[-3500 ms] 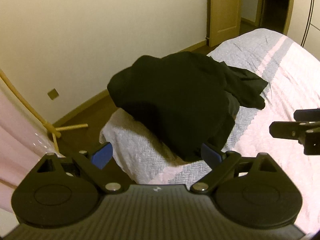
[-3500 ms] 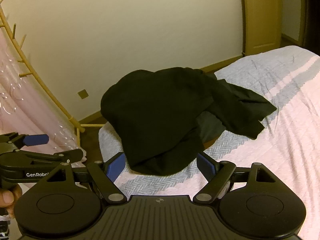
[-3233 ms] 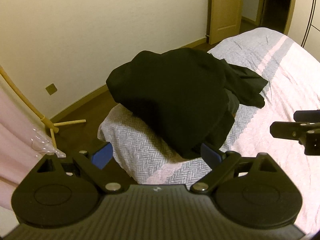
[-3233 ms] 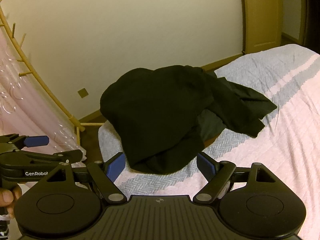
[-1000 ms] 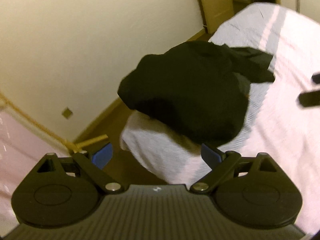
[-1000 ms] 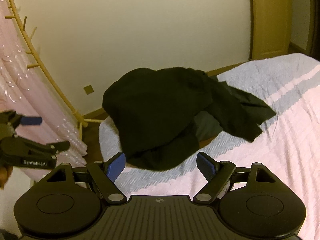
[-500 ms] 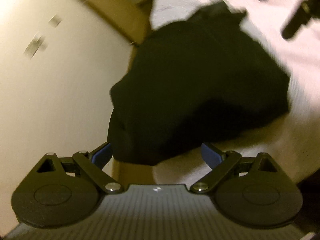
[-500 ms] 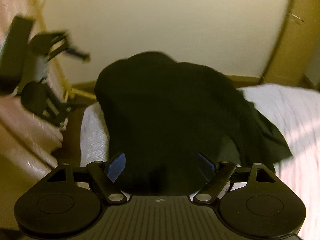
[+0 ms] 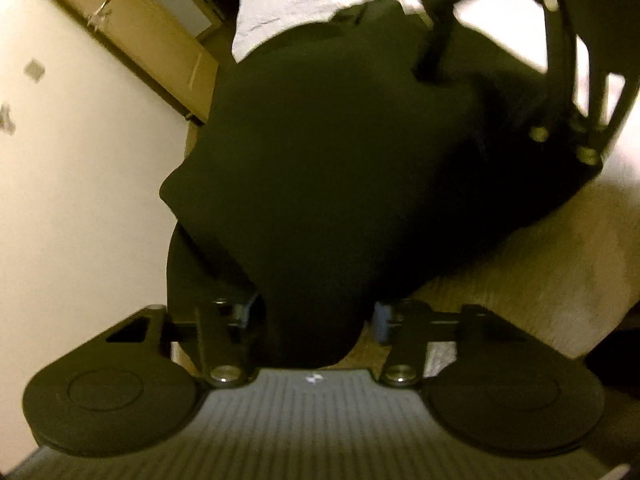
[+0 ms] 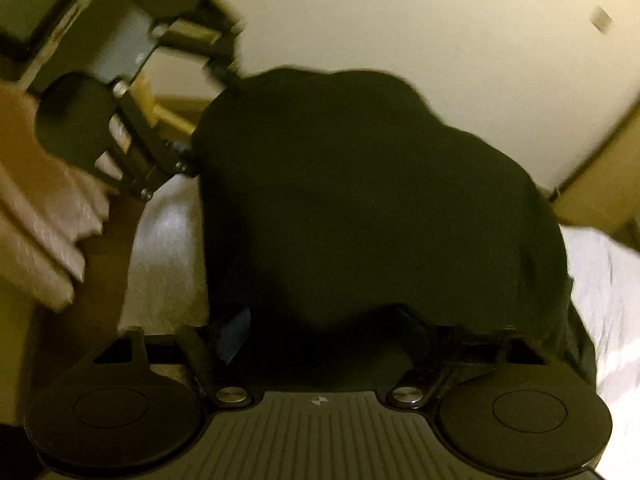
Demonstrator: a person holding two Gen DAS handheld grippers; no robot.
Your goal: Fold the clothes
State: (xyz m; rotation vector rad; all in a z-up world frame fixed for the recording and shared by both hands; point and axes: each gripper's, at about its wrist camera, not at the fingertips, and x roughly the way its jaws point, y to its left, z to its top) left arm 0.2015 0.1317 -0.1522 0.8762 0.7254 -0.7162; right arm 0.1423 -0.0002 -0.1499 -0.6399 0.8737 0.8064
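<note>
A black garment (image 9: pixel 340 160) lies heaped on the corner of the bed (image 9: pixel 540 264). In the left wrist view a thick bunch of its near edge sits between the fingers of my left gripper (image 9: pixel 314 314), which have drawn in on the cloth. The right gripper's body (image 9: pixel 568 60) shows at the top right, one finger touching the garment's far side. The right wrist view is filled by the garment (image 10: pixel 360 200); my right gripper (image 10: pixel 324 332) is open, with cloth lying between its spread fingers. The left gripper (image 10: pixel 120 120) appears there at the garment's left edge.
The bedspread (image 10: pixel 168 240) is pale with pink bands. A cream wall and a wooden door (image 9: pixel 140 28) stand behind the bed. Pink curtain fabric (image 10: pixel 40 240) and a wooden rack (image 10: pixel 160 112) are at the left, over brown floor.
Both grippers have moved in close from a distance and tilted onto the garment from opposite sides. The left gripper's fingers have narrowed on the cloth edge; the right gripper's stay spread.
</note>
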